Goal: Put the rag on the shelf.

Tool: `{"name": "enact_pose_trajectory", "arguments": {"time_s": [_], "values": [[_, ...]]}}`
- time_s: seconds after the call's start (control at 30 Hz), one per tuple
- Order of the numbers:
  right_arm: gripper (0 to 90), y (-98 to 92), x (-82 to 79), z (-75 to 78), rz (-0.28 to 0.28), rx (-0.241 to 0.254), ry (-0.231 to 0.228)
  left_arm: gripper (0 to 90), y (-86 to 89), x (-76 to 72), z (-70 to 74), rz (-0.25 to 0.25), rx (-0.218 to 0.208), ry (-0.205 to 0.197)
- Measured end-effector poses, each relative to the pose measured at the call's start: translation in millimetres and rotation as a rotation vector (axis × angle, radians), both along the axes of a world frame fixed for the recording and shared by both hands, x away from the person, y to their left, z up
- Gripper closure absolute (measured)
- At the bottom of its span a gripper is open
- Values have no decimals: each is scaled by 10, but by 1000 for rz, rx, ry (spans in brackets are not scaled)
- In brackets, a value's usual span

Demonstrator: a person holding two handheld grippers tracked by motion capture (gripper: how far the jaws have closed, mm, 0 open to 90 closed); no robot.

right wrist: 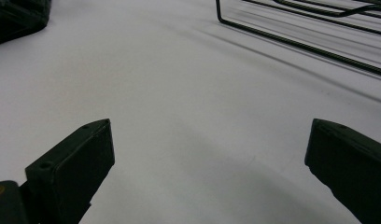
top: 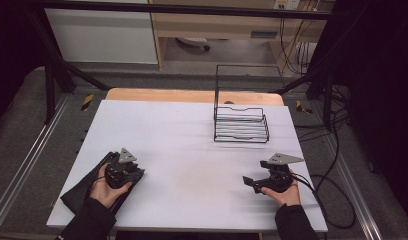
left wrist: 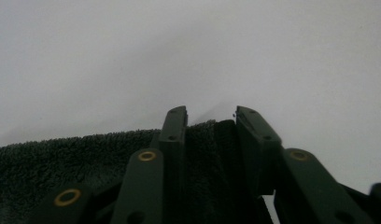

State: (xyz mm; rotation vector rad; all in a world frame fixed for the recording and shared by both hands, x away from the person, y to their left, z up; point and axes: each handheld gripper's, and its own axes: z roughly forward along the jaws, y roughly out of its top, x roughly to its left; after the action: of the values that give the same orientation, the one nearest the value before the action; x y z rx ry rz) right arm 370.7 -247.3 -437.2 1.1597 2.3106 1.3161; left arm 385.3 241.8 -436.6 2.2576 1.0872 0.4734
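One gripper [left wrist: 210, 122], the left, pinched the dark towel's [left wrist: 62, 158] edge on the table [top: 192, 145]; lifting seemed next. Right gripper [right wrist: 209, 154] stood wide, empty.

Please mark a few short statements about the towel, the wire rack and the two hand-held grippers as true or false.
1. The left hand-held gripper has a fold of the dark towel between its jaws. True.
2. The right hand-held gripper holds the towel. False: its jaws stand wide apart over the bare white table.
3. The black wire rack stands at the far right of the table. True.
4. The towel lies inside the wire rack. False: it lies at the near left edge of the table.
5. The towel is white. False: it is dark.
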Motion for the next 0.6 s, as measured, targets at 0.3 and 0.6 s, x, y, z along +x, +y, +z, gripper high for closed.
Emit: {"name": "enact_pose_trajectory", "arguments": {"time_s": [0.3, 0.6], "values": [[29, -1, 4, 0, 2, 0, 1, 795, 76, 31, 24, -1, -55, 26], [32, -4, 6, 4, 1, 5, 3, 826, 170, 4, 124, -9, -131, 4]]}}
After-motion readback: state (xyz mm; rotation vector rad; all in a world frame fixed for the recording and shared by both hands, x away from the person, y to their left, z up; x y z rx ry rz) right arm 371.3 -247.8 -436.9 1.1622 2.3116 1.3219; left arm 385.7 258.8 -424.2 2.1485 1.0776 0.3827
